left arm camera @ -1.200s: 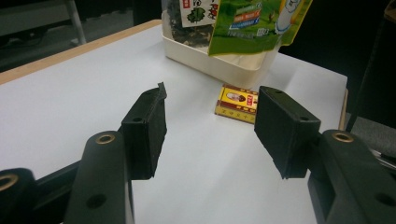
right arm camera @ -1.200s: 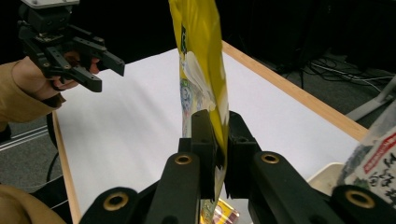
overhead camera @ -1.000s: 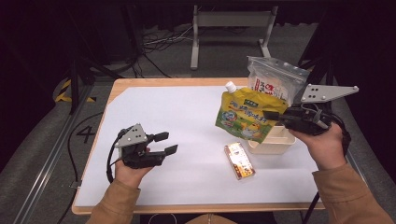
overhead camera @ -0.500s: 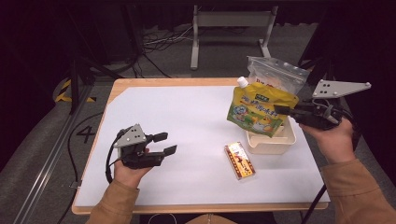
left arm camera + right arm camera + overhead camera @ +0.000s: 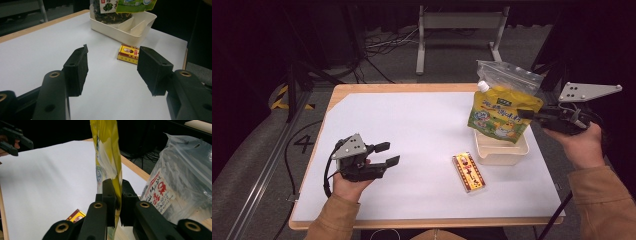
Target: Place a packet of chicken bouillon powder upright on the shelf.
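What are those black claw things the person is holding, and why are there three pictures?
They are hand-held grabbers, each with two black jaws and its own small camera. One picture looks down from above the white table. The other two look along each grabber's jaws. The right gripper pinches a yellow pouch and holds it above a cream tray. A clear bag with a red-lettered label stands at the tray's far end. A small yellow and red box lies flat on the table. The left gripper is open and holds nothing.
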Available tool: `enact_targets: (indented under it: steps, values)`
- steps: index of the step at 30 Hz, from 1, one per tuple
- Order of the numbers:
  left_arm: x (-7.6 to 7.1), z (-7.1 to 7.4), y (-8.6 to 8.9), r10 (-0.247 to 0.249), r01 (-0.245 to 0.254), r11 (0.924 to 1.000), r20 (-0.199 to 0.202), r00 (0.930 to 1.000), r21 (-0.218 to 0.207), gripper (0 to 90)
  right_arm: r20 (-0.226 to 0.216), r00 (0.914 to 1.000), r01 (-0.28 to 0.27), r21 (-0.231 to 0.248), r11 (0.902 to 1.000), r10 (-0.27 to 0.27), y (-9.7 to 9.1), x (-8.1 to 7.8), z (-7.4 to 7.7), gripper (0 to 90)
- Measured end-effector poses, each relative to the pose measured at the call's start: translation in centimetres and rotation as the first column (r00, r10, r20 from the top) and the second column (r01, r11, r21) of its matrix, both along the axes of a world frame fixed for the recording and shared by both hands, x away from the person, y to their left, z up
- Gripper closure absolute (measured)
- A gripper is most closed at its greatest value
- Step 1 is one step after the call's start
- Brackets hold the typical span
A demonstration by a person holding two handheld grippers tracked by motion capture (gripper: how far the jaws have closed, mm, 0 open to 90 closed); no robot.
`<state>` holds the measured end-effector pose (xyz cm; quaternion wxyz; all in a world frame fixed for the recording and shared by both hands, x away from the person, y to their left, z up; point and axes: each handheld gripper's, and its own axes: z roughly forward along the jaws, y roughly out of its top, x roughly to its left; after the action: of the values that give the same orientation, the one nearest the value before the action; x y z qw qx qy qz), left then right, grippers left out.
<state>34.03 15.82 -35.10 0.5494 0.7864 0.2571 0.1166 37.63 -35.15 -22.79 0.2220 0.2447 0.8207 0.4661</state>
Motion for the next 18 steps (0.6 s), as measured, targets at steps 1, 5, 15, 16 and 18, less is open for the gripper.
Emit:
enact_targets:
  steps: [1, 5, 15, 16, 18]
  values:
    - [0.0, 0.0, 0.0, 0.000, 0.000, 1.0000, -0.001, 1.0000, 0.000, 42.3, 0.000, 1.0000, 0.000, 0.000, 1.0000, 0.000, 0.0, 0.0, 0.0, 84.8]
    - [0.0, 0.0, -0.1, -0.002, 0.002, 1.0000, -0.004, 1.0000, 0.000, 42.3, -0.001, 1.0000, -0.001, -0.014, 0.9999, 0.001, -0.3, 0.2, -0.1, 84.8]
    - [0.0, -0.1, 0.1, 0.003, -0.003, 1.0000, -0.012, 0.9999, -0.002, 42.1, -0.036, 0.9989, 0.029, -0.017, 0.9994, -0.029, -1.4, 0.9, -0.9, 84.8]
    - [0.0, -0.1, 0.1, 0.003, -0.003, 1.0000, -0.009, 1.0000, 0.002, 41.9, -0.042, 0.9986, 0.033, -0.017, 0.9993, -0.033, -1.5, 0.9, -1.1, 84.8]
    - [0.0, -0.1, 0.1, -0.001, 0.001, 1.0000, -0.016, 0.9999, 0.002, 41.7, -0.054, 0.9979, 0.037, -0.016, 0.9992, -0.038, -1.7, 1.1, -1.3, 84.8]
